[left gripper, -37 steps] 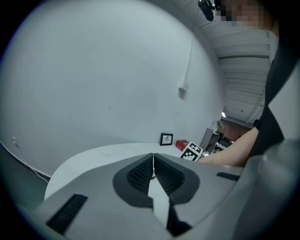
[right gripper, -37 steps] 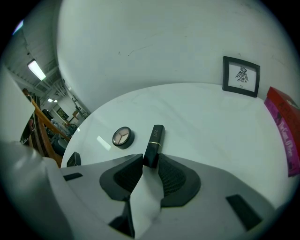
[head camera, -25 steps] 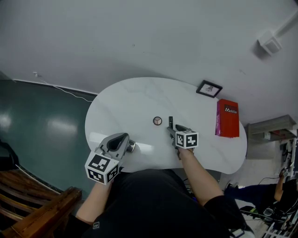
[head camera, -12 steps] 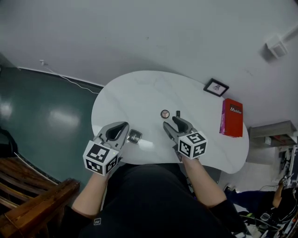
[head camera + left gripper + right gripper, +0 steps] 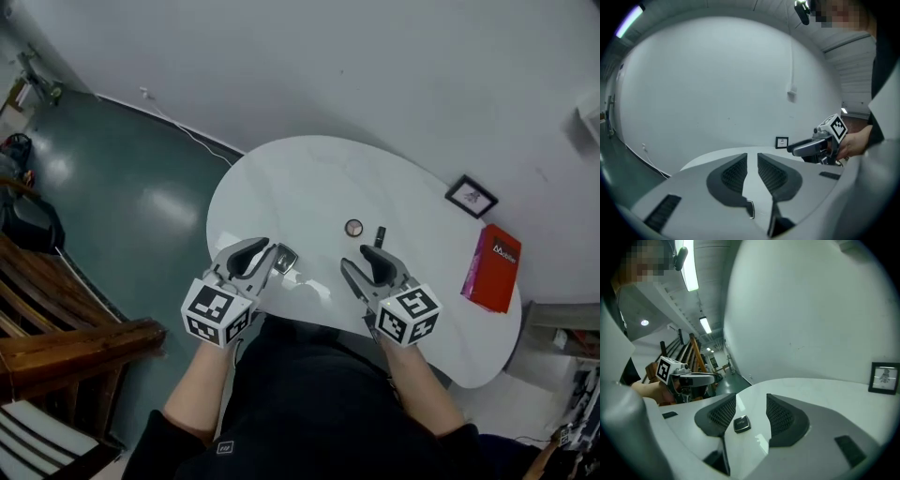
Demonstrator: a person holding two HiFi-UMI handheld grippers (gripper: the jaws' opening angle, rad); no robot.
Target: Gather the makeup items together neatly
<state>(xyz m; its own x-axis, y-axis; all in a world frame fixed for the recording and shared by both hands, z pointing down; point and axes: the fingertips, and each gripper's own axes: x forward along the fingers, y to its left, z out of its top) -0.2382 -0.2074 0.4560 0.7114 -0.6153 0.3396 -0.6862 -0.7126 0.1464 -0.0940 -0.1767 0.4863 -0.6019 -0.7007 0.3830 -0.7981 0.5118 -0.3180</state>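
White oval table [image 5: 309, 178] over a teal floor [image 5: 141, 187], with a plain pale wall behind it. Easiest thing to go by is the little dark square compact [image 5: 284, 260], lying flat on the tabletop near the person's edge.

On the compact's left, the left gripper [image 5: 752, 155] sits just beside it, tips pretty much at it, though I can't tell if they touch. Its jaws have just been opening and there's only a narrow slit between them. Nothing is pinched in there, just tabletop showing through.

Off to the compact's right, clearly apart from it, the right gripper [image 5: 750, 397] has its jaws spread wide and empty. Its own camera just sees the compact lying further out through the gap.

Farther right of the compact and deeper onto the table, a small round pot [image 5: 353, 227] and a short dark stick [image 5: 380, 234] sit side by side, not touching. Well beyond those from the compact: a red box [image 5: 494, 267] and a framed picture [image 5: 472, 196].
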